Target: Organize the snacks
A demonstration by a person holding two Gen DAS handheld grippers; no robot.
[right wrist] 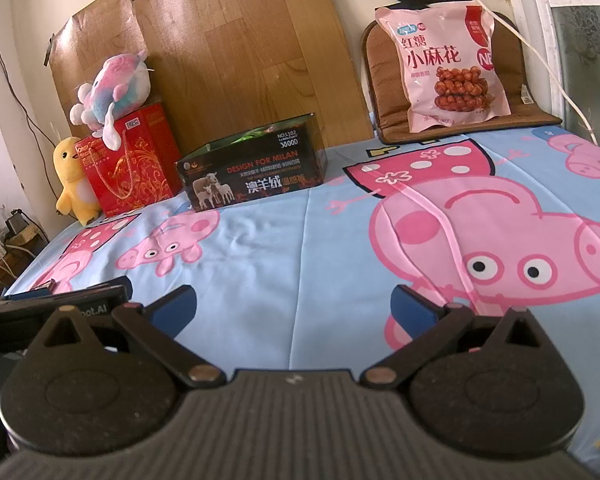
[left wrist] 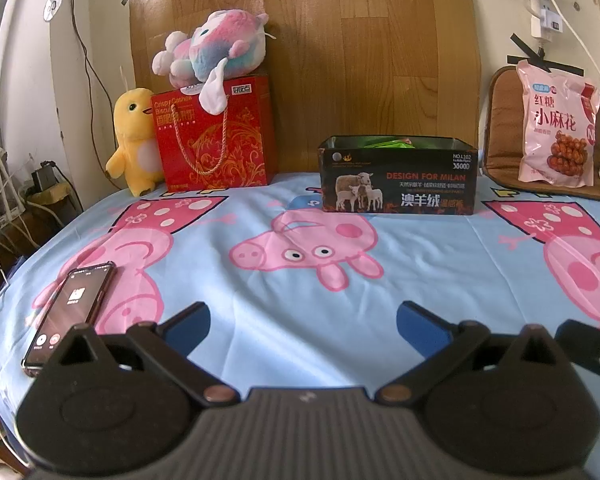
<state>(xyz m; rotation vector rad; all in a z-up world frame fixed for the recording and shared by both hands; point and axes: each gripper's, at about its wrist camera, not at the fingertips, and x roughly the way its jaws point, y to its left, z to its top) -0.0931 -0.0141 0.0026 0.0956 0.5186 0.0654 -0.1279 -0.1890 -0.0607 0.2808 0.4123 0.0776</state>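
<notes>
A black open box with sheep printed on it [left wrist: 398, 184] stands at the back middle of the bed, with green packets showing inside [left wrist: 384, 143]. It also shows in the right wrist view [right wrist: 252, 178]. A pink snack bag [left wrist: 556, 124] leans on a brown cushion at the back right; it also shows in the right wrist view [right wrist: 448, 64]. My left gripper [left wrist: 304, 322] is open and empty, low over the sheet. My right gripper [right wrist: 294, 306] is open and empty, low over the sheet, with the left gripper's body beside it at left [right wrist: 52, 304].
A red gift bag [left wrist: 216, 136] with a pastel plush toy [left wrist: 216, 46] on top and a yellow plush duck [left wrist: 136, 142] stand at the back left. A phone [left wrist: 70, 312] lies at the left on the blue sheet with pink cartoon pigs [left wrist: 300, 280]. Cables hang left and right.
</notes>
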